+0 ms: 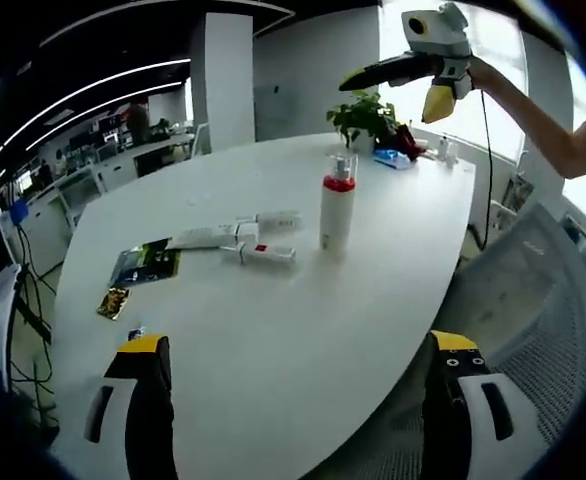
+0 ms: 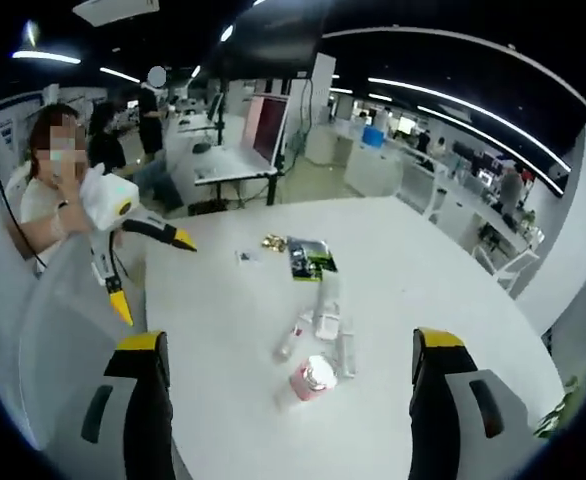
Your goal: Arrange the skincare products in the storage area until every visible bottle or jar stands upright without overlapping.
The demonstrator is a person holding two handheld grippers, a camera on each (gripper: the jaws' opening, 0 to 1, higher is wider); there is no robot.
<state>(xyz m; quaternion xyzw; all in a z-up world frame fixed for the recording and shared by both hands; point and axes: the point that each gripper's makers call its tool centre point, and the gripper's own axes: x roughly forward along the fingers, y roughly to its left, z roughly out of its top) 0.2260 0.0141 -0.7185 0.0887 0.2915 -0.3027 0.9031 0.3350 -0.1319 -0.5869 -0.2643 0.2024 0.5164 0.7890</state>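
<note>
Standing upright near the middle of the white oval tabletop (image 1: 273,330): a tall white pump bottle with a red collar (image 1: 337,209), long axis vertical, pump head on top; seen from above in the right gripper view (image 2: 311,378). Just beside it, lying flat: several white skincare tubes and small boxes (image 1: 235,238), long axes roughly along the tabletop and mostly parallel, close together, some touching. Further out, a dark green printed packet (image 1: 145,263) and a small gold sachet (image 1: 113,302), both flat. At the far edge, a green potted plant (image 1: 365,116).

Left hand-held gripper (image 1: 298,375) spread wide, holding nothing, above the near edge. Right hand-held gripper (image 2: 285,370) likewise spread and empty, raised above the bottle.
</note>
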